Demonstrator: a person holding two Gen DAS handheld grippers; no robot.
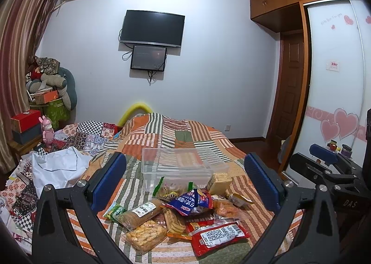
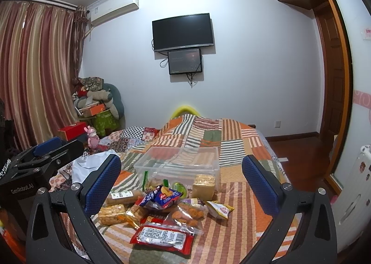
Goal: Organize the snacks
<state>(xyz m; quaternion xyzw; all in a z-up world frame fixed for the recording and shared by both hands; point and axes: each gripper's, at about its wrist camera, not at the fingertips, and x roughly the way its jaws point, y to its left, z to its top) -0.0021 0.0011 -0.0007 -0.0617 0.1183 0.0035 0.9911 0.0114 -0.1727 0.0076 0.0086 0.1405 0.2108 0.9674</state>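
Left gripper (image 1: 184, 183) spread wide, nothing between the blue pads, hovering over the snack pile; right gripper (image 2: 180, 184) same, fully released, empty, also above the pile. Nearest item: red sausage pack (image 1: 219, 237) at 6 o'clock of the heap, label side up, lying flat on the striped patchwork bedspread (image 1: 185, 134). At 7 o'clock of it, clear bag of puffed rice crackers (image 1: 146, 236); just beyond, long biscuit pack with white label (image 1: 141, 214), a green wrapper (image 1: 114, 210) touching its left end. Centre of heap: blue-red crinkled chip bag (image 1: 192, 202) resting on top of other packets. At 3 o'clock of it, clear bag of fried orange pieces (image 2: 189, 214) and a small yellow sachet (image 2: 219, 209). Behind, at 12 o'clock, a pale wafer block (image 1: 219, 183) leans against the clear plastic bin (image 1: 183, 159), which sits upright on the bed; whether anything is inside it can't be told. Green-edged candy bag (image 1: 169, 188) touches the bin's front wall. Far wall: TV (image 1: 153, 29) with a smaller screen (image 1: 148, 58) below.
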